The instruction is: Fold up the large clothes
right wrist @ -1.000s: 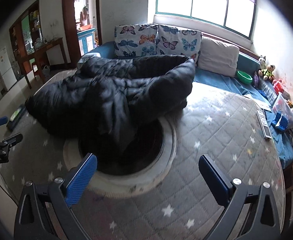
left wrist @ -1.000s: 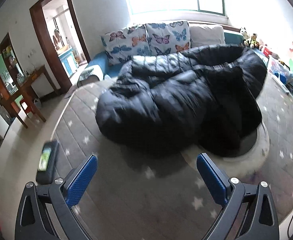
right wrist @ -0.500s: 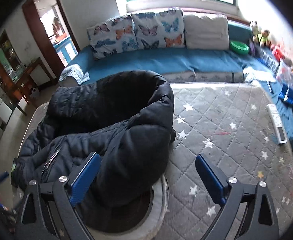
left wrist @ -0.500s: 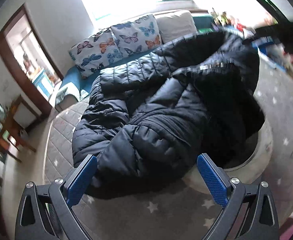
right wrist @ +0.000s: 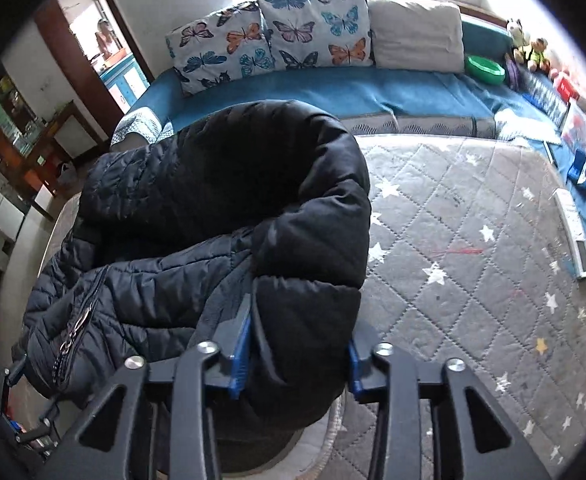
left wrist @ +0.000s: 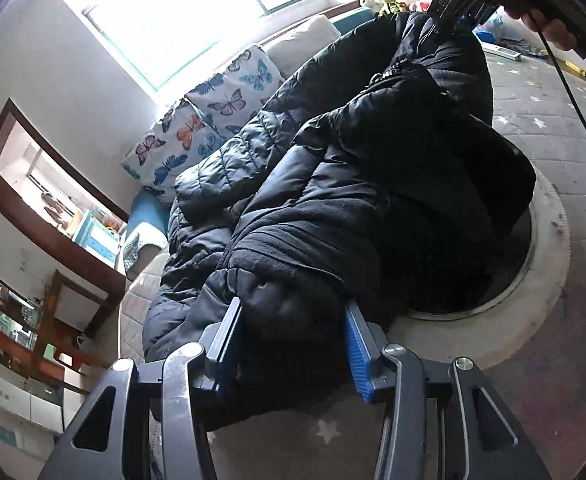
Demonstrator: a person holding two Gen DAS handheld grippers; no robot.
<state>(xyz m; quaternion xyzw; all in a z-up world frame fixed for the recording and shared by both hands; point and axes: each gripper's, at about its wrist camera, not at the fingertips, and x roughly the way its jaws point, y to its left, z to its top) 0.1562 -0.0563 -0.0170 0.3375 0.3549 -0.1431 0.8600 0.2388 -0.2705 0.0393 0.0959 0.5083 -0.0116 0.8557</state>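
Both the left gripper [left wrist: 293, 344] and right gripper [right wrist: 299, 344] are clamped on the black jacket [left wrist: 373, 184] heaped on the mat [right wrist: 473, 240], so next comes lifting and spreading it flat.

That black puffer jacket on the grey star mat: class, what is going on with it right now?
A person holding two handheld grippers has both clamped on the black quilted puffer jacket. The left gripper pinches a bunched fold near one end; the right gripper grips another thick fold. The jacket is crumpled, not yet folded, over the grey star-patterned quilted mat.
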